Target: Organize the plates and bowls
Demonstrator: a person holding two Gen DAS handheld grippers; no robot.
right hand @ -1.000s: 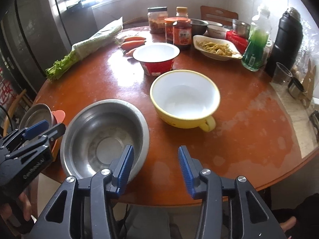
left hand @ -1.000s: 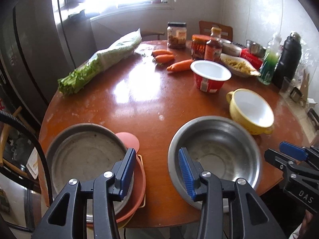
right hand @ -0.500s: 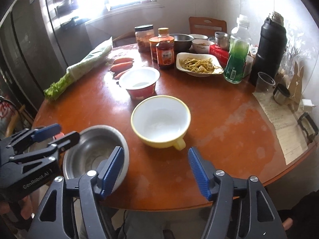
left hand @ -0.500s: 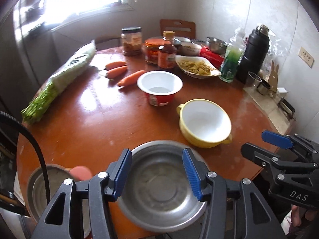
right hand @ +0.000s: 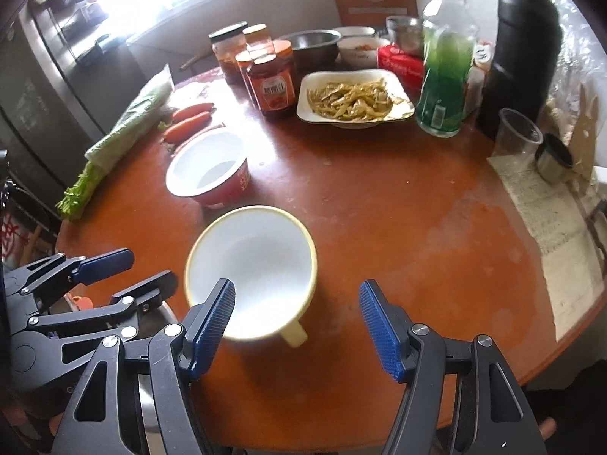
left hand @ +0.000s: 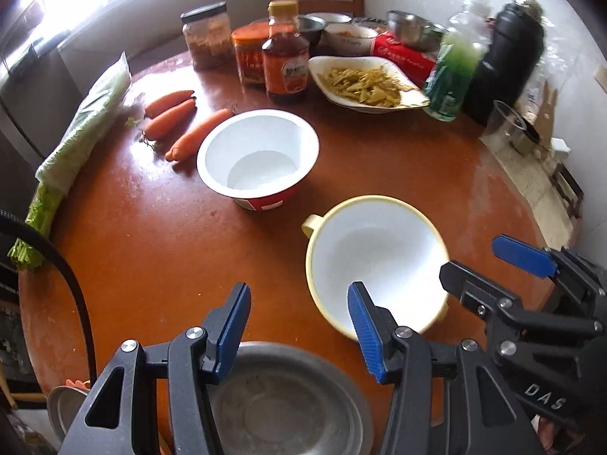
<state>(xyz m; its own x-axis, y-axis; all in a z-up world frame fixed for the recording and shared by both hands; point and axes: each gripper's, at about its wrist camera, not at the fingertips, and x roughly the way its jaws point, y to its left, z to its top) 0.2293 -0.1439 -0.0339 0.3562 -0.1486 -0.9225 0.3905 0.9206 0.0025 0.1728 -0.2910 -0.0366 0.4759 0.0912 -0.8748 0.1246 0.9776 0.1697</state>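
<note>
A yellow bowl with a white inside stands near the table's front edge, also in the right wrist view. A red bowl with a white inside stands behind it, also in the right wrist view. A steel bowl lies under my open, empty left gripper. My right gripper is open and empty, just over the yellow bowl's near rim and handle. It also shows at the right of the left wrist view. A second steel dish peeks out at lower left.
Carrots, bagged greens, jars and a sauce bottle, a plate of food, a green bottle, a black flask and a plastic cup fill the table's back. Papers lie at the right edge.
Both grippers moved forward and right over the table. The steel bowl slid toward the bottom of the left view; the yellow bowl is now close under the right gripper.
</note>
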